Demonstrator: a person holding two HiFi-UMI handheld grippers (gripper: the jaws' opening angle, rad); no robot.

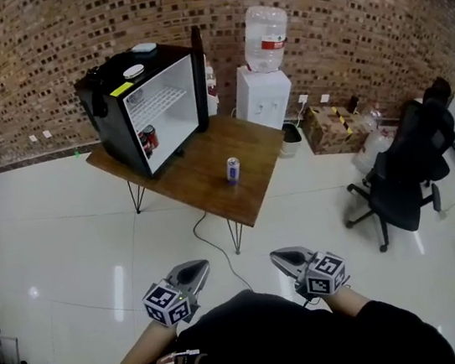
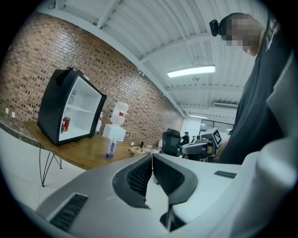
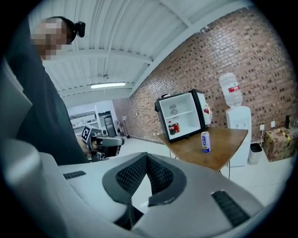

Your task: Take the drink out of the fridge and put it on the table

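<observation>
A blue and white drink can [image 1: 232,170] stands upright on the wooden table [image 1: 202,185], in front of the open black mini fridge [image 1: 145,104]. Red cans [image 1: 149,138] remain on the fridge's lower shelf. The can also shows in the left gripper view [image 2: 111,148] and the right gripper view [image 3: 205,142]. Both grippers are held close to my body, well short of the table. My left gripper [image 1: 199,267] is shut and empty. My right gripper [image 1: 279,256] is shut and empty too. Each gripper faces the other across my front.
A water dispenser [image 1: 263,78] stands behind the table by the brick wall. Cardboard boxes [image 1: 334,127] and a black office chair [image 1: 403,167] are at the right. A cable [image 1: 216,246] trails over the glossy white floor from the table.
</observation>
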